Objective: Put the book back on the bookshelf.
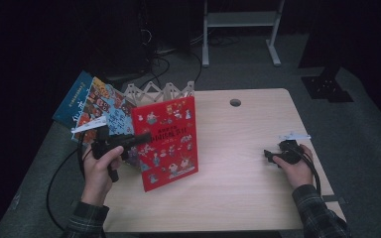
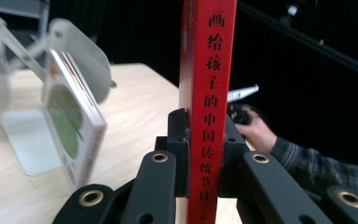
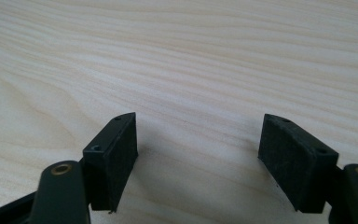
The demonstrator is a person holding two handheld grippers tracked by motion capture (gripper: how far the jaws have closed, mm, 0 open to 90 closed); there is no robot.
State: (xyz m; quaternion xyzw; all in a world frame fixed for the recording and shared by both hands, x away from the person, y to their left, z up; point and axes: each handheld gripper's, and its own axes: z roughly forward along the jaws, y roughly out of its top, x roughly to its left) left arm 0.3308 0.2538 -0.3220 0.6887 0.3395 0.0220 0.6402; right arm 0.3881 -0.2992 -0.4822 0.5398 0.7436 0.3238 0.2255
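Two grippers are at work, but just one is loaded: the left gripper [image 1: 141,138] is clamped tight on the spine edge of a red picture book [image 1: 168,141], holding it upright above the left side of the pale wooden table [image 1: 248,148], just in front of a folding wooden book rack [image 1: 159,92] and the other picture books [image 1: 96,106] leaning there. The right gripper [image 3: 198,158] sits low over bare wood at the table's right edge, jaws spread wide with nothing between them. Pinched only at the spine, the red picture book could swing or slip in the pads, and its lower corner might catch the leaning books. Dark room, grey carpet, a white stand frame [image 1: 240,29] behind.
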